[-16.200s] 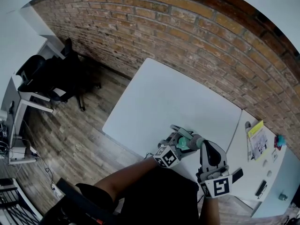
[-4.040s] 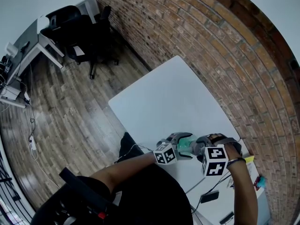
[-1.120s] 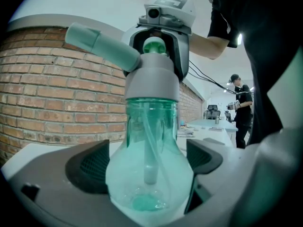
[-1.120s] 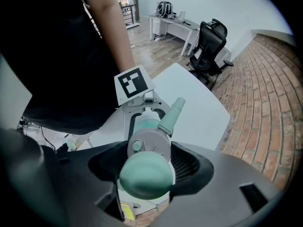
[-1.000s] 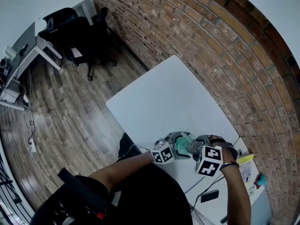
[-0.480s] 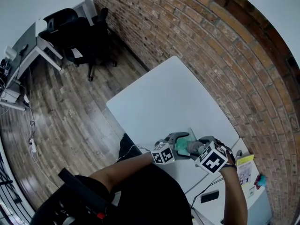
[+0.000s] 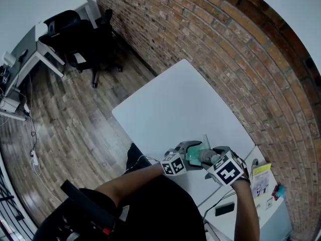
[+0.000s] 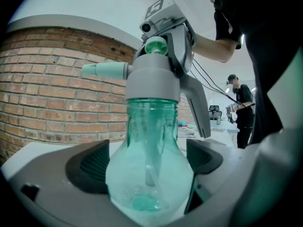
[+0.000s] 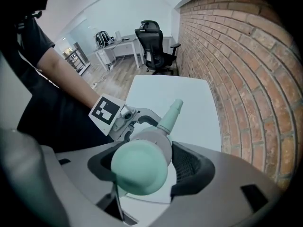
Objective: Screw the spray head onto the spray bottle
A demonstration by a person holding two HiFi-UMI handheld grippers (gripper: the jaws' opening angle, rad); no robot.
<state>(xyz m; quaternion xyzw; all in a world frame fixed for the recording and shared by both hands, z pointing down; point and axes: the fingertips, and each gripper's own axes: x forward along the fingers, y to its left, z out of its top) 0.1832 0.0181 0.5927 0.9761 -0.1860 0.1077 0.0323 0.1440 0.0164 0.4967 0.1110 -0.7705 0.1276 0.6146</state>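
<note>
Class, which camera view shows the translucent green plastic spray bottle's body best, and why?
The left gripper view: the translucent green plastic spray bottle fills the frame, with its dip tube visible inside. The head view shows only a small green patch of it. The right gripper view looks down on the grey spray head, which hides it.

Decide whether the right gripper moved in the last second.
Yes: the right gripper rolled in place on the spray head; its marker cube turned against the table edge.

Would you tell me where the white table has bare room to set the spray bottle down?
The white table is bare from the spray bottle out to its far end, along the brick wall. Crowded: the near edge, where left tongs and right tongs meet.
</note>
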